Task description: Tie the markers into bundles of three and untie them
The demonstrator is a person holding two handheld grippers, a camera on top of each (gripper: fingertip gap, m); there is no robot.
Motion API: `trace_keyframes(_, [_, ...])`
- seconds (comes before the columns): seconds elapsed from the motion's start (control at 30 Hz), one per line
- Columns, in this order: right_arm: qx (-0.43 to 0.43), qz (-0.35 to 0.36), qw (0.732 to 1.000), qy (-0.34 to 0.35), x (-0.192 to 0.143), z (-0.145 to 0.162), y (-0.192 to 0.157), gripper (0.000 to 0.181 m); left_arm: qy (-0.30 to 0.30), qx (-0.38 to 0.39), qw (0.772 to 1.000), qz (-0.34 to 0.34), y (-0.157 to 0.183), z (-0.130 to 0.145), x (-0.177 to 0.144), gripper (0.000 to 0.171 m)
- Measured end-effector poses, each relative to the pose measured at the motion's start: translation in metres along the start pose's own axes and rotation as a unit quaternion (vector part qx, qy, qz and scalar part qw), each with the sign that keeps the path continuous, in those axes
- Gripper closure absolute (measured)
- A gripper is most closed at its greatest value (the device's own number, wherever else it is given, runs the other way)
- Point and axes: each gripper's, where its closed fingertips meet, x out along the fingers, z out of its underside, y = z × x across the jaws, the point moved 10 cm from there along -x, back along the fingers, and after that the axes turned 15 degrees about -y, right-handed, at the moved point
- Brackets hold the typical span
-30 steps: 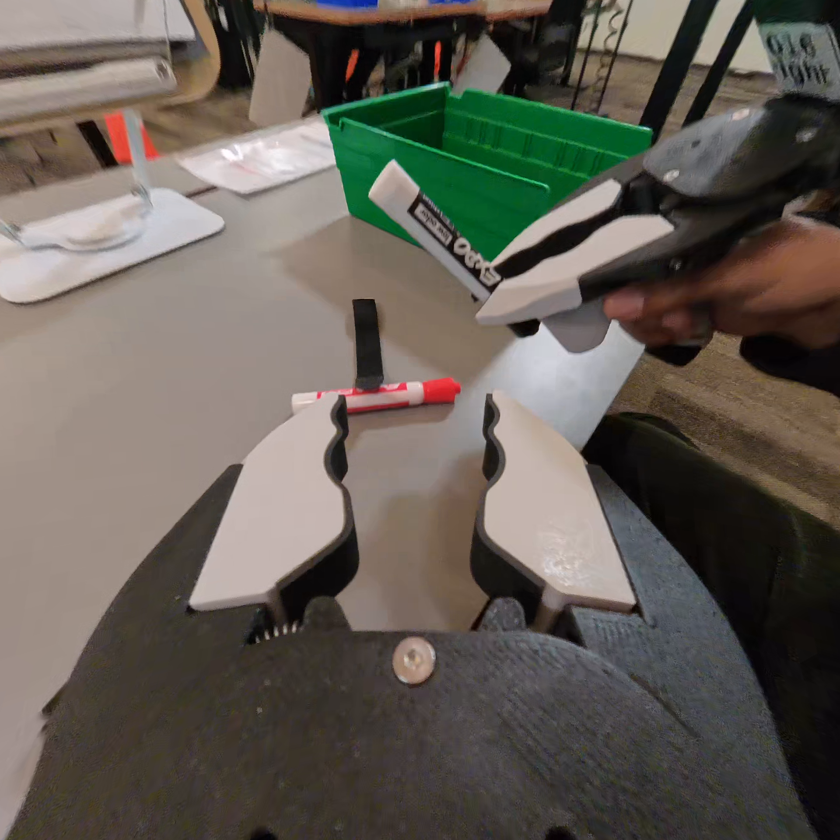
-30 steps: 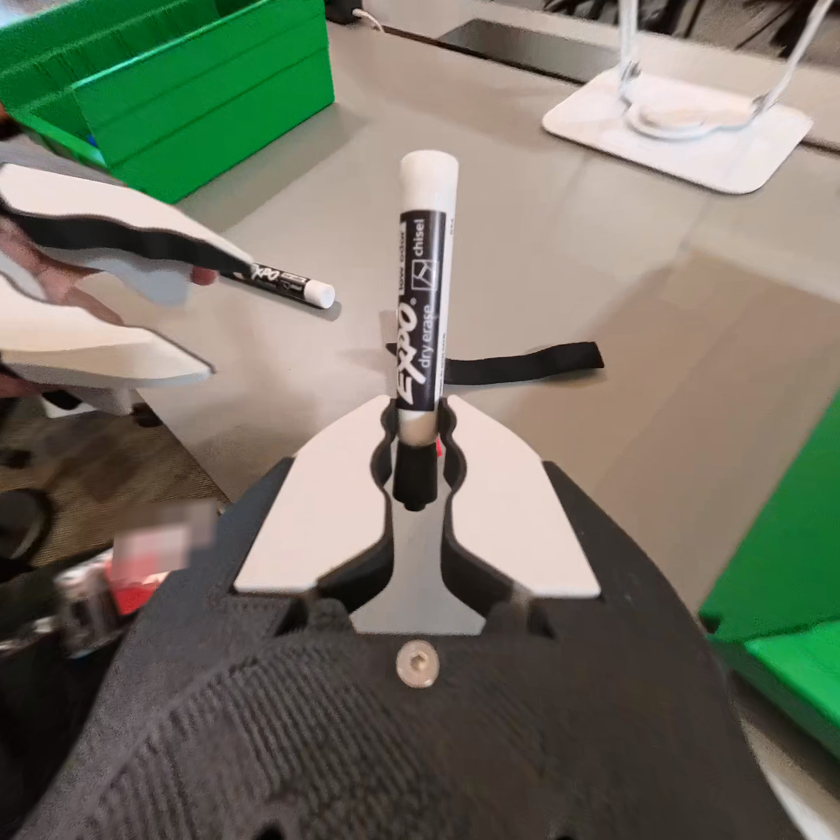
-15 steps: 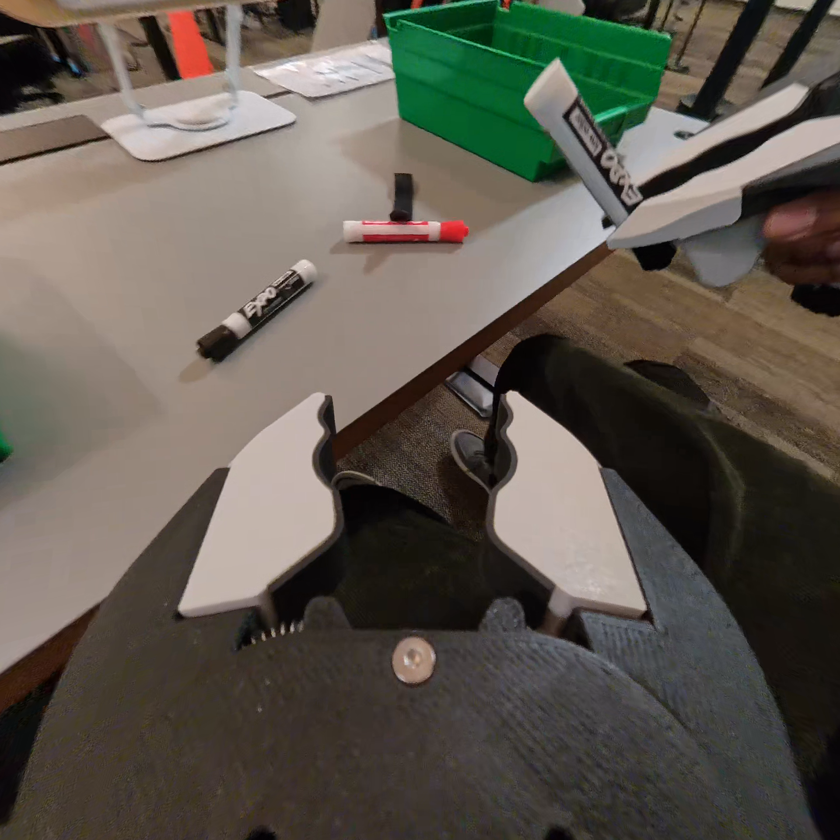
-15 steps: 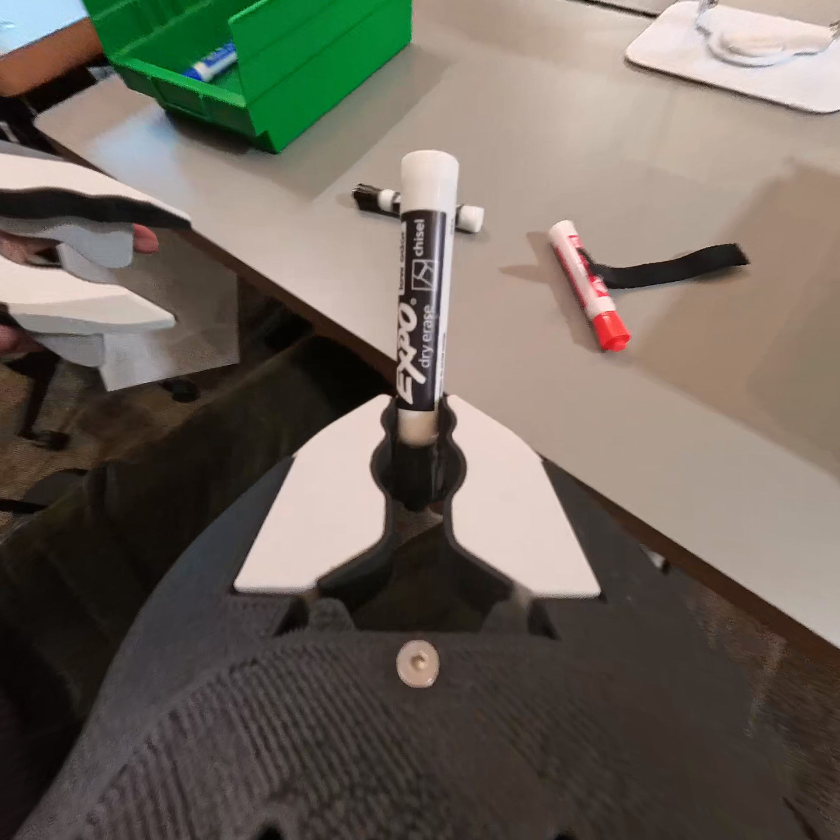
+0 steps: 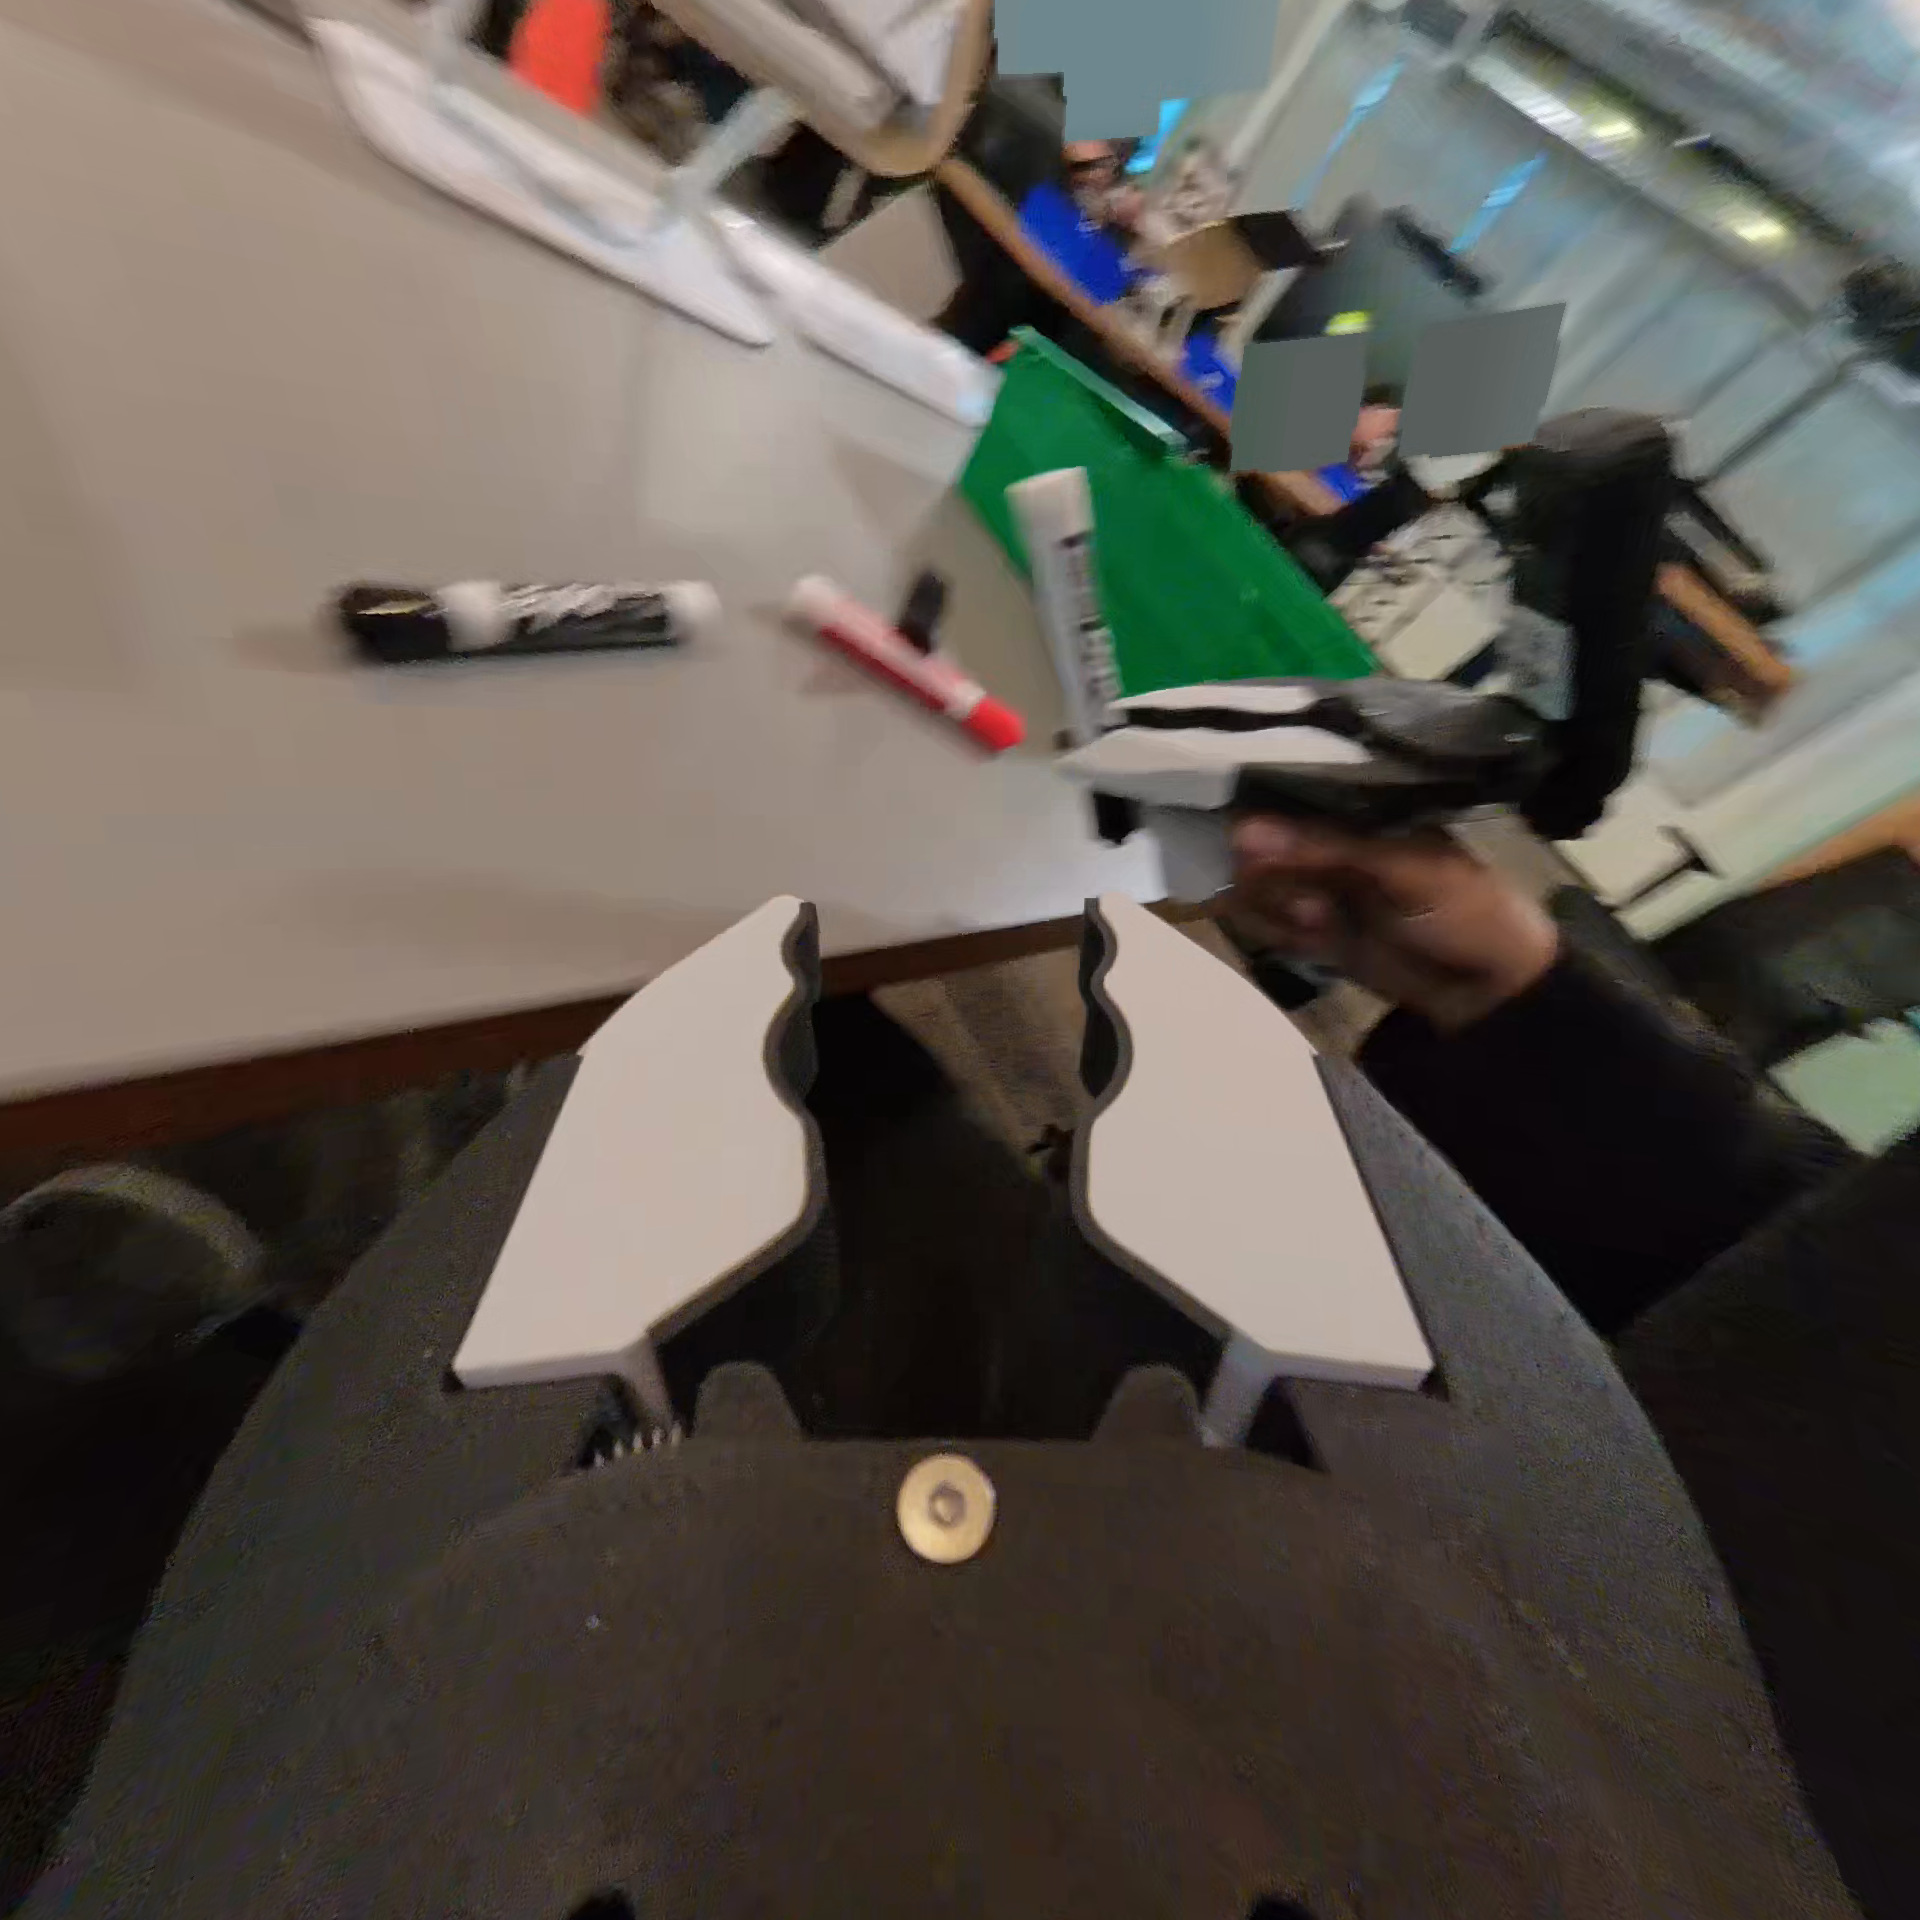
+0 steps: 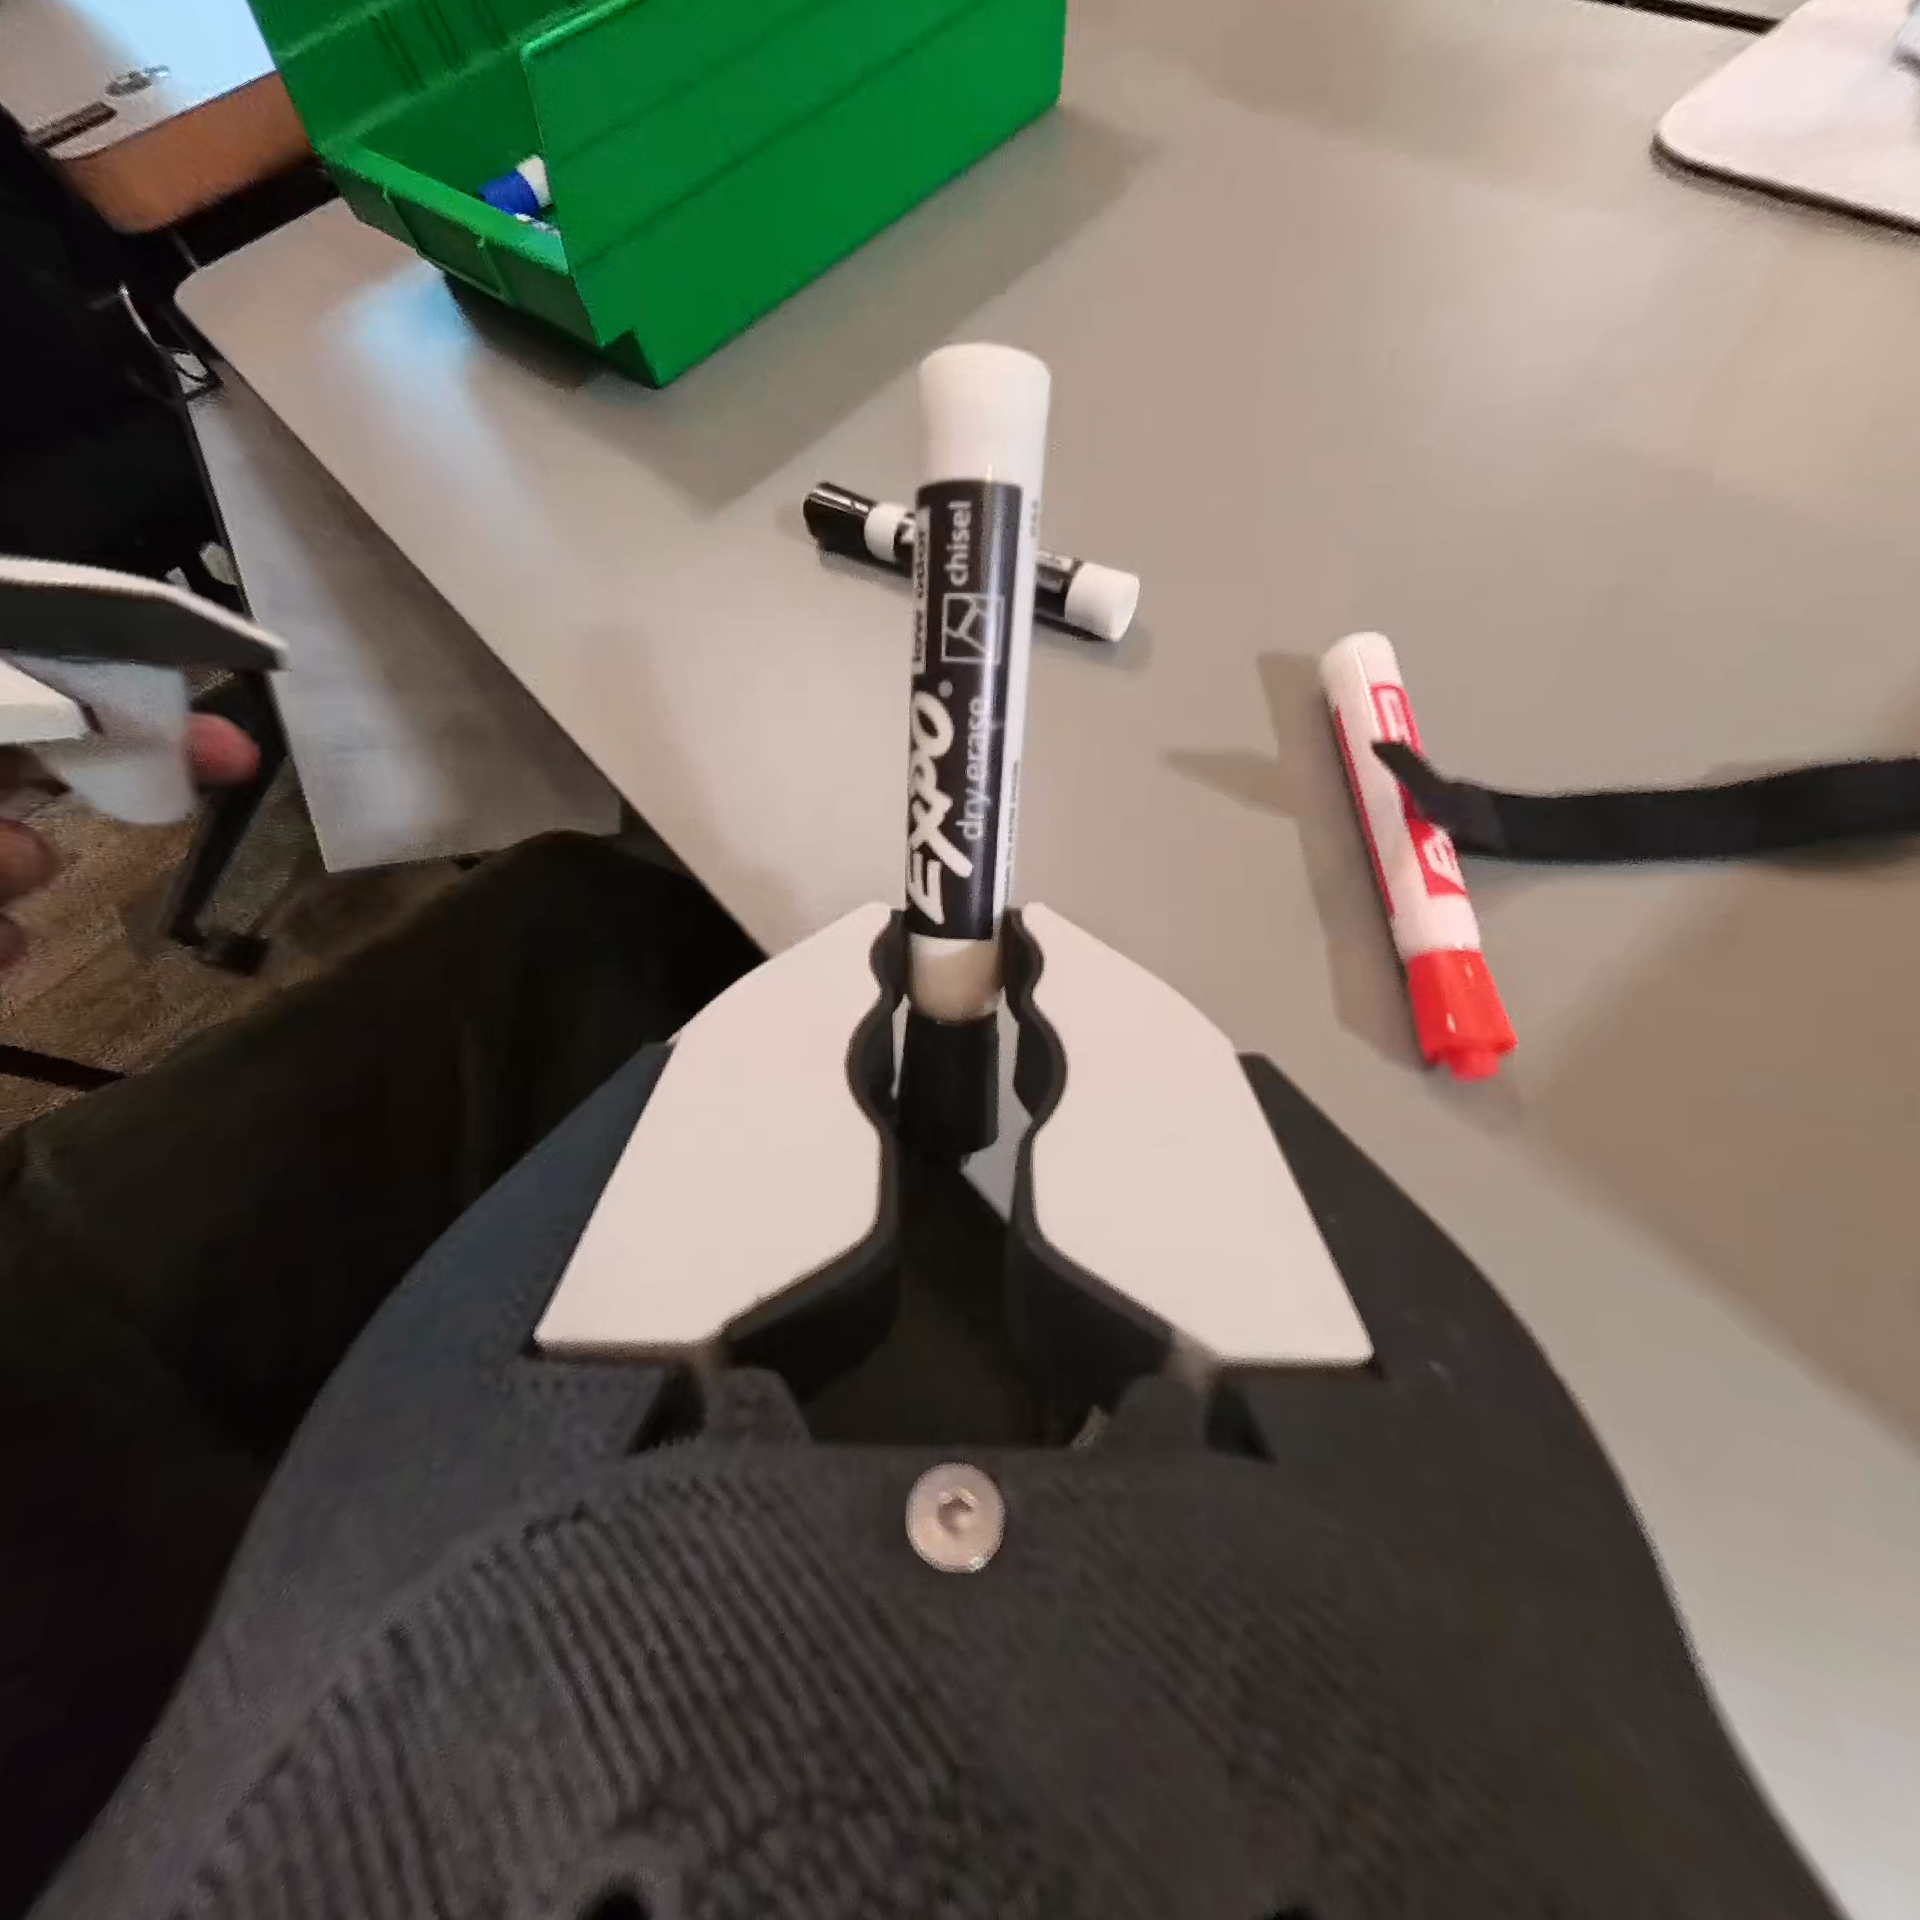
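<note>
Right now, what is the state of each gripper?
Left gripper: open, holding nothing.
Right gripper: shut on the black marker.

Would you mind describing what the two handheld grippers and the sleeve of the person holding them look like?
Both match. The left gripper and right gripper each have a black, ridge-textured body with one silver screw at its centre. Each carries two flat pale grey fingers with wavy black inner edges; a small spring shows at one finger's base on the left. No cables are visible. The arm on the right gripper wears a dark long sleeve.
</note>
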Motion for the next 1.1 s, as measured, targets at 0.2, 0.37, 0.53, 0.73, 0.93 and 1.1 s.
trace_keyframes(0.2, [-0.021,-0.074,0.997,0.006,0.017,-0.014,0.021,0.163,-0.103,0.086,0.989,0.066,0.002,-0.031,0.072,0.121])
trace_keyframes(0.37, [-0.065,-0.047,0.997,-0.009,0.012,-0.03,0.026,0.163,-0.064,0.028,0.988,0.137,0.0,-0.073,0.084,0.125])
trace_keyframes(0.53, [-0.138,0.023,0.989,-0.035,0.005,-0.039,0.032,0.163,-0.093,0.099,0.985,0.102,-0.014,-0.105,0.116,0.119])
trace_keyframes(0.73, [-0.192,0.048,0.979,-0.048,0.009,-0.04,0.053,0.163,-0.146,0.106,0.963,0.201,-0.018,-0.126,0.147,0.117])
trace_keyframes(0.93, [-0.2,-0.032,0.979,-0.036,0.007,-0.03,0.044,0.162,-0.154,0.107,0.962,0.197,-0.013,-0.121,0.152,0.135])
trace_keyframes(1.1, [-0.216,0.01,0.974,-0.062,-0.002,-0.017,0.038,0.163,-0.183,0.108,0.954,0.211,-0.003,-0.113,0.156,0.15])
